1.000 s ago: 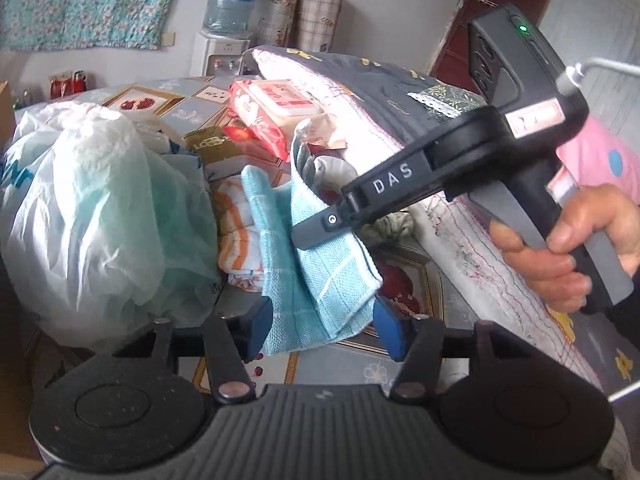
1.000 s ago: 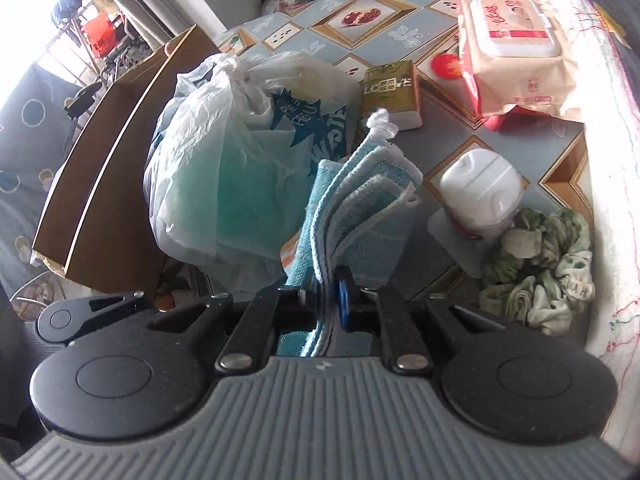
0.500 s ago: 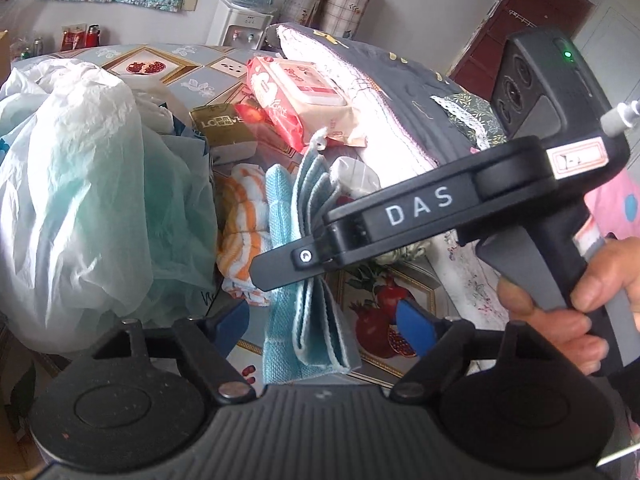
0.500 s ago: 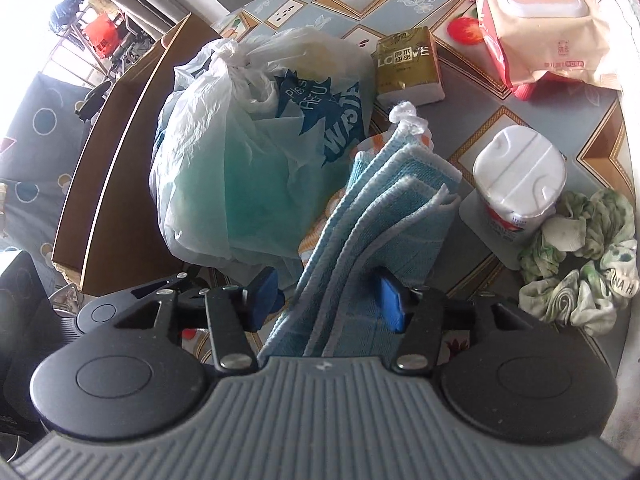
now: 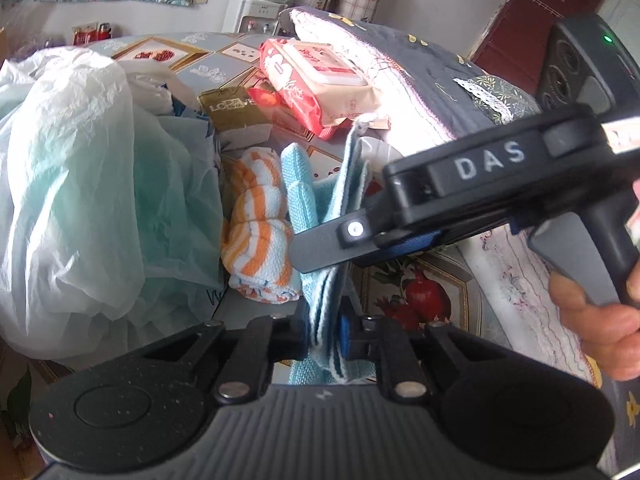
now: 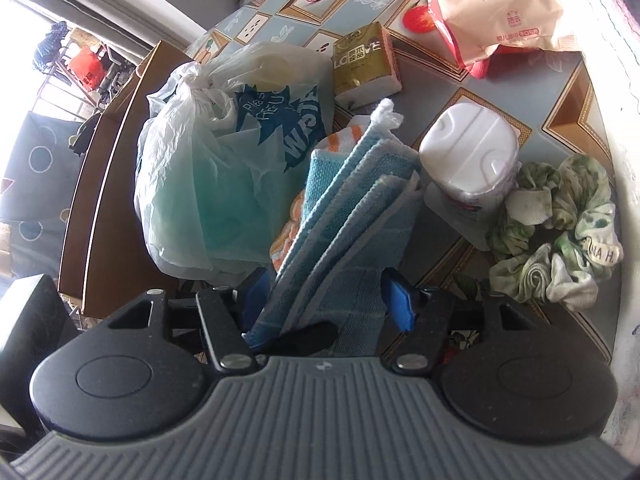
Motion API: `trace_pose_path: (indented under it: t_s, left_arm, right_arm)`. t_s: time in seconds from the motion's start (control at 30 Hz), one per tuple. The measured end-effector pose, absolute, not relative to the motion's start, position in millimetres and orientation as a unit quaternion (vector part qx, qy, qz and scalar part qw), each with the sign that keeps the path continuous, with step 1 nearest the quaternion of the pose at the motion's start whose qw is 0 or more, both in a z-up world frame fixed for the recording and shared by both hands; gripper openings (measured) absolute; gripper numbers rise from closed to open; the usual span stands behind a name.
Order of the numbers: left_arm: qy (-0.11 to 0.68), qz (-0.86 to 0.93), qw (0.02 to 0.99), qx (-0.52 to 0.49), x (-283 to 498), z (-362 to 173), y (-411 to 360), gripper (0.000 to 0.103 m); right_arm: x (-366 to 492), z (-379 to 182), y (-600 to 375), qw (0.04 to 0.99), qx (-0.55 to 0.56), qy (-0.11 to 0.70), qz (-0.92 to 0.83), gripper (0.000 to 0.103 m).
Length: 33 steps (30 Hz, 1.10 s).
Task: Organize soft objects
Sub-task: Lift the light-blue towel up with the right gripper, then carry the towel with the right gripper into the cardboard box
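Blue towel (image 5: 320, 312): folded, several layers with white edging, standing on edge over the tabletop (image 6: 440, 80); taken here as the landmark.

Left claw (image 5: 325, 334): its jaws have just been closing and now pinch the lower edge of the blue towel, blue pads pressed on the layers from both sides.

Right claw (image 6: 325, 298): its jaws have just been opening; they stand apart on either side of the blue towel, and the right-hand pad is clear of the cloth. Contact at the left-hand pad cannot be told. A hand (image 5: 596, 320) grips its handle, seen to the right of the towel in the left wrist view.

Orange-and-white striped cloth (image 5: 260, 236): rolled, touching the towel's left side.

White plastic bag (image 6: 224, 168): knotted, printed in blue, with pale green contents, left of the towel beyond the striped cloth.

Gold tissue pack (image 6: 366, 64): behind the towel.

Wet-wipes pack (image 6: 496, 4): pink and white, behind the towel and to its right.

White lidded tub (image 6: 468, 156): just beside the towel on the right.

Green-and-white scrunchies (image 6: 556, 232): right of the tub, near the tabletop's edge.
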State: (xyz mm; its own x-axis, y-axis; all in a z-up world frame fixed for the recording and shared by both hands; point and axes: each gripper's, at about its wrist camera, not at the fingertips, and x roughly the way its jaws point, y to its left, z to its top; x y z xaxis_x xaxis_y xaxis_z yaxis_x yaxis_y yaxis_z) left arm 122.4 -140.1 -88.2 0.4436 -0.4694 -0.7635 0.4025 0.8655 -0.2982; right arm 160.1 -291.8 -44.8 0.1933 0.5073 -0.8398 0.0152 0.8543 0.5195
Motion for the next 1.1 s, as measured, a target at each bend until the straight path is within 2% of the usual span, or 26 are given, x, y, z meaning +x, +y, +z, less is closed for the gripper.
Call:
trace_pose_path:
  t_s: [0.17,0.23,0.4,0.5,0.8,1.1]
  left_arm:
    - [0.42,-0.267,0.867,0.033,102.4,-79.6,-163.0,0.014]
    - [0.407,-0.272,0.87,0.047,95.9,-77.1,-168.8,0.014]
    - [0.393,-0.28,0.874,0.058,88.5,-73.3,-175.8,0.014]
    - [0.378,-0.287,0.878,0.068,81.2,-66.6,-177.5,0.014]
    - [0.321,-0.292,0.896,0.089,59.8,-27.3,-172.4,0.014]
    - [0.252,-0.236,0.933,0.099,51.1,46.4,-119.9,0.014]
  right_arm:
    - [160.6,-55.2,-293.1,0.736,0.226,0.621,0.144,0.062]
    - [158.1,-56.9,-291.3,0.738,0.217,0.624,0.139,0.058]
    - [149.6,-51.5,-295.3,0.745,0.216,0.617,0.132,0.03]
    - [142.5,-40.0,-297.6,0.754,0.217,0.605,0.136,0.024]
    - [120.8,17.1,-293.8,0.793,0.216,0.549,0.153,0.019]
    - [139.8,93.1,-240.6,0.824,0.218,0.461,0.246,0.019]
